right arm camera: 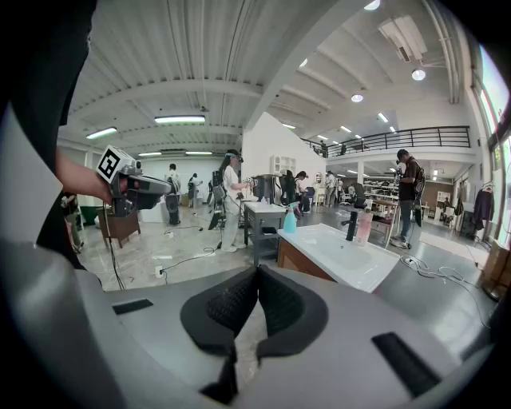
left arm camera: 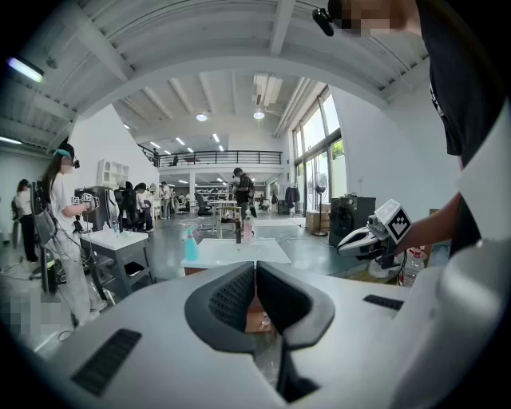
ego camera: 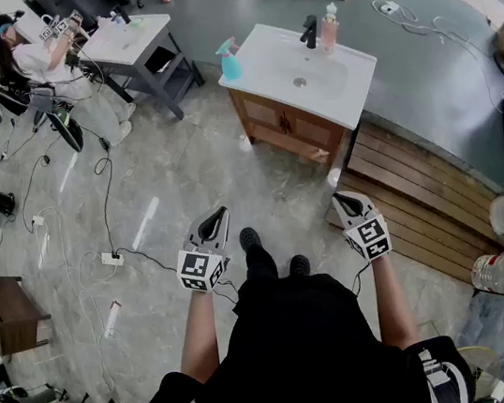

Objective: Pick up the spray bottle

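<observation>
Left claw (ego camera: pixel 217 215) and right claw (ego camera: pixel 343 198) are closed and empty; walk closer, open one, and grip the spray bottle (ego camera: pixel 230 61) standing at the surface (ego camera: pixel 348 86) corner.

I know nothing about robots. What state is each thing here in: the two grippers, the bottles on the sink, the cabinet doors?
left gripper: shut, empty, in the air.
right gripper: shut, empty, in the air.
spray bottle: upright on a corner of the sink top, untouched.
pink bottle: upright beside the tap.
cabinet doors: closed.
</observation>
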Tool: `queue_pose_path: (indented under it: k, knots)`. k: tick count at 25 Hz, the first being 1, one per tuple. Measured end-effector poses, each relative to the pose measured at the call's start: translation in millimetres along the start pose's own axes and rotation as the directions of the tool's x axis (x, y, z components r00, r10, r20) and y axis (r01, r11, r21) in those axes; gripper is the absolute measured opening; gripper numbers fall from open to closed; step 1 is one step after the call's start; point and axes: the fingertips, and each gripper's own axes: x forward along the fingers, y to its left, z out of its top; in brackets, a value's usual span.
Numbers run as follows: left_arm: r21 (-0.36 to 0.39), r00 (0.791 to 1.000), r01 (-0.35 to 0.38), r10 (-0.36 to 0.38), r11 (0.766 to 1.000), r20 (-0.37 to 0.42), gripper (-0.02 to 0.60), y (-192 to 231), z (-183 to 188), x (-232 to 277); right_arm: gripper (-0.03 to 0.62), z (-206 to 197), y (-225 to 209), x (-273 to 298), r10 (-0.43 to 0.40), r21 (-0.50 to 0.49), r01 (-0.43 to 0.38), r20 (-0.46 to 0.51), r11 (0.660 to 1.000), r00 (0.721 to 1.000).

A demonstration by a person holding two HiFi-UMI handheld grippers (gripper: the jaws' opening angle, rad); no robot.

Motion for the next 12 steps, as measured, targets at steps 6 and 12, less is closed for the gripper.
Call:
queue_pose_path:
  k: [6,12]
  knots:
    - [0.016,1.000,-0.001,0.001,1.000,0.015,0.028,-5,11,9,0.015,-4,-19,-6,-0.018,0.013,0.017,0.008,1.000,1.000]
    - [0.005,1.000,-0.010,0.010,1.000,0.019,0.028,-1,11,7,0.015,-2,-15,-2,0.001,0.001,-0.001,-0.003,1.000,1.000]
